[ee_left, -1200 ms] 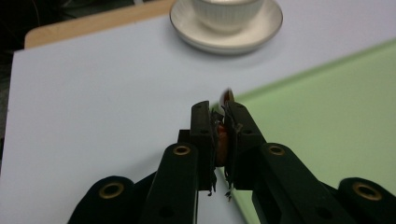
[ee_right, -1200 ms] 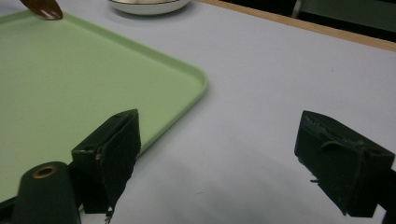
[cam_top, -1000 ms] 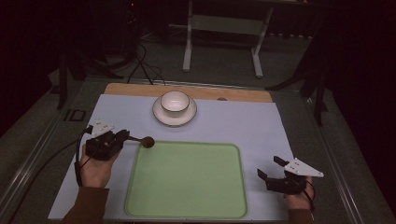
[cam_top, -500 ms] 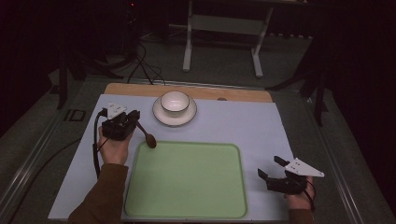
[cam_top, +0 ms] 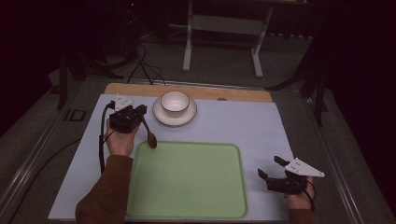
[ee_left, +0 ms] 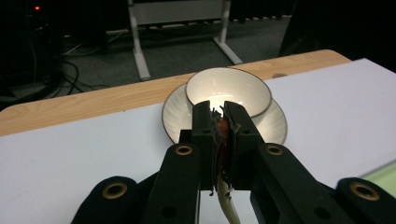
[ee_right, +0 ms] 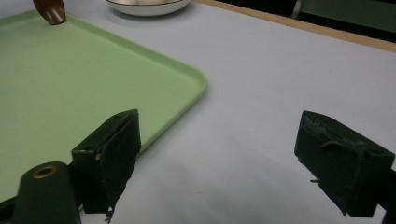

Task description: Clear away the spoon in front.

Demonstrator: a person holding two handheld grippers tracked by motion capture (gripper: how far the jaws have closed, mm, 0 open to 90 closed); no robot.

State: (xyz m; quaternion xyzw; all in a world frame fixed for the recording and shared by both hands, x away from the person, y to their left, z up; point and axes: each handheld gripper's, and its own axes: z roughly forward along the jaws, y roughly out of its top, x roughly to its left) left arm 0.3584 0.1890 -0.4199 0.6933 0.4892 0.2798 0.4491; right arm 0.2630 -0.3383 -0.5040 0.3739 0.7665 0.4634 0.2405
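Here the wooden spoon (cam_top: pixel 148 134) is clamped by the left gripper (cam_top: pixel 135 113) beside the bowl (cam_top: pixel 175 101); the right gripper (cam_top: pixel 273 171) is spread empty. The bowl could be knocked if the spoon is swung carelessly.

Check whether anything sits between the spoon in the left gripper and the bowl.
Nothing visible does. The left gripper holds the spoon just left of the bowl, which sits on its saucer. In the left gripper view the bowl lies straight ahead of the jaws, with bare mat between.
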